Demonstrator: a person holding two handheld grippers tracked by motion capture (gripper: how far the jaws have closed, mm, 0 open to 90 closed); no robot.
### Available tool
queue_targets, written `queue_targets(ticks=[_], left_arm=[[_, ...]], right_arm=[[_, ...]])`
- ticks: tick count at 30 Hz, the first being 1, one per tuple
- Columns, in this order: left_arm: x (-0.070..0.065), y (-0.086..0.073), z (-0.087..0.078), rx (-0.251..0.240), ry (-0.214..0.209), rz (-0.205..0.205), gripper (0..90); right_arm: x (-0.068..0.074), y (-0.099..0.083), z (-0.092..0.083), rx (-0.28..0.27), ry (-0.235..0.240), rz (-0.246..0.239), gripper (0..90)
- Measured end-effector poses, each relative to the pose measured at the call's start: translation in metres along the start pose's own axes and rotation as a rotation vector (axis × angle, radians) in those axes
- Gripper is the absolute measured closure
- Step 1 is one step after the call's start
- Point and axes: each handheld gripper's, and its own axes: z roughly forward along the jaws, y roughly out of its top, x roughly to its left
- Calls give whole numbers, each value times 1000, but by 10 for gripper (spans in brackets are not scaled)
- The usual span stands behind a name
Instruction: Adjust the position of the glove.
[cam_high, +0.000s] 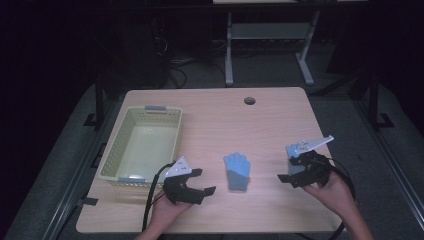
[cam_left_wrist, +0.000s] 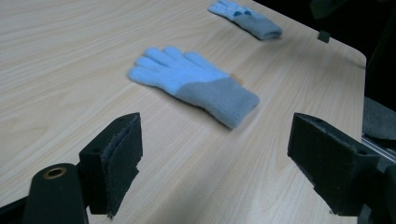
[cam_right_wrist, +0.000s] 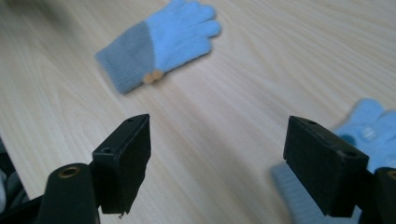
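A light blue glove with a grey cuff (cam_high: 236, 171) lies flat on the wooden table (cam_high: 225, 120), fingers pointing away from the person. The left gripper view shows it ahead (cam_left_wrist: 194, 84); the right gripper view shows it farther off (cam_right_wrist: 159, 39). A second blue glove (cam_high: 295, 156) lies at the right, partly under my right gripper (cam_high: 289, 168), and appears in the distance (cam_left_wrist: 247, 18) and by the right jaw (cam_right_wrist: 369, 135). My left gripper (cam_high: 204, 181) stands open, left of the middle glove, nothing between its jaws. The right gripper is open too.
A pale yellow plastic basket (cam_high: 115, 150) stands at the table's left side, and I see nothing inside it. A round cable hole (cam_high: 249, 100) sits near the far edge. Beyond the table are a dark floor and a white desk frame (cam_high: 229, 50).
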Motion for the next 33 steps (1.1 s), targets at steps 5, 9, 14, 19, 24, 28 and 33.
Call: queue_targets(ticks=[5, 9, 14, 19, 24, 28, 33], left_arm=[[-2, 1, 0, -12, -10, 6, 178], [-1, 1, 0, -12, -13, -5, 178], [-1, 1, 1, -6, -14, -5, 178], [-1, 1, -1, -13, -11, -8, 178], [0, 2, 0, -4, -20, -13, 179], [0, 2, 0, -7, -21, -10, 178], [0, 2, 0, -17, -24, -19, 178]], right_arm=[[-10, 6, 2, 8, -3, 10, 239], [-21, 12, 3, 36, -23, 23, 275], [-33, 16, 1, 48, -41, 34, 299], [-45, 16, 3, 56, -63, 67, 333], [-60, 15, 7, 84, -102, 87, 372], [-70, 14, 12, 100, -94, 106, 410], [-81, 9, 19, 145, -110, 137, 439]])
